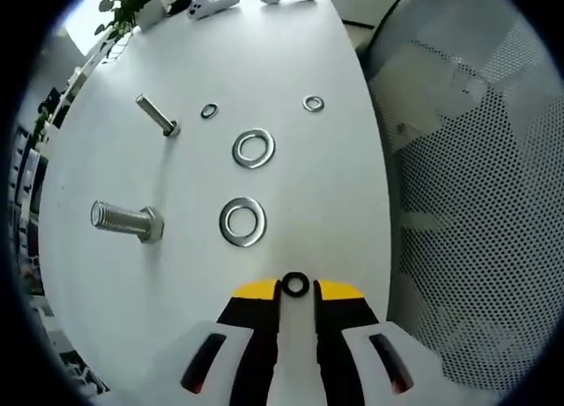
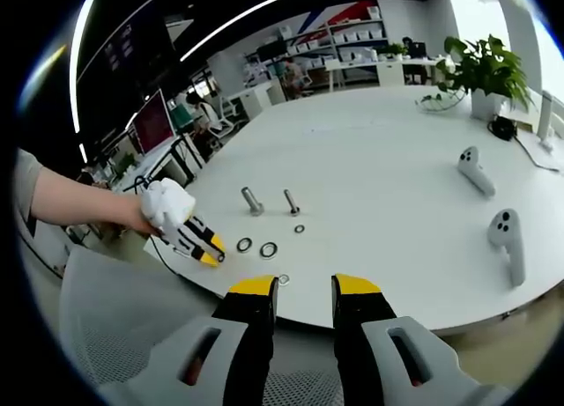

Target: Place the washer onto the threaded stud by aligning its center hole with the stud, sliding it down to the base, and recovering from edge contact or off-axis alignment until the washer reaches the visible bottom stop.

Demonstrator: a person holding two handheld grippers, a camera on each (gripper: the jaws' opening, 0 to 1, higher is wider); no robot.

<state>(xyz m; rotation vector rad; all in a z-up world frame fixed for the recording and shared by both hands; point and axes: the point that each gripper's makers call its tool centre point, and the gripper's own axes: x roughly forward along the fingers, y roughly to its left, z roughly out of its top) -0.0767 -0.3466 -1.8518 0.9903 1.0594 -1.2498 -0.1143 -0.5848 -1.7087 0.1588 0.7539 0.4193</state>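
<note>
My left gripper [image 1: 294, 293] is shut on a small dark washer [image 1: 293, 284], pinched upright between its yellow tips above the white table [image 1: 291, 62]. A large threaded bolt [image 1: 128, 219] lies on its side to the left ahead. A thinner bolt [image 1: 159, 115] lies farther off. In the right gripper view the left gripper [image 2: 199, 240] sits in a gloved hand at the table's near edge, short of the two bolts [image 2: 252, 201]. My right gripper [image 2: 304, 290] is open and holds nothing, hanging back from the table edge.
Two large washers [image 1: 242, 221] [image 1: 254, 149] and two small ones [image 1: 209, 111] [image 1: 313, 103] lie loose on the table. White controllers [image 2: 476, 170] [image 2: 508, 239] and a potted plant [image 2: 480, 67] are farther off. A mesh chair [image 1: 467, 203] stands beside the table edge.
</note>
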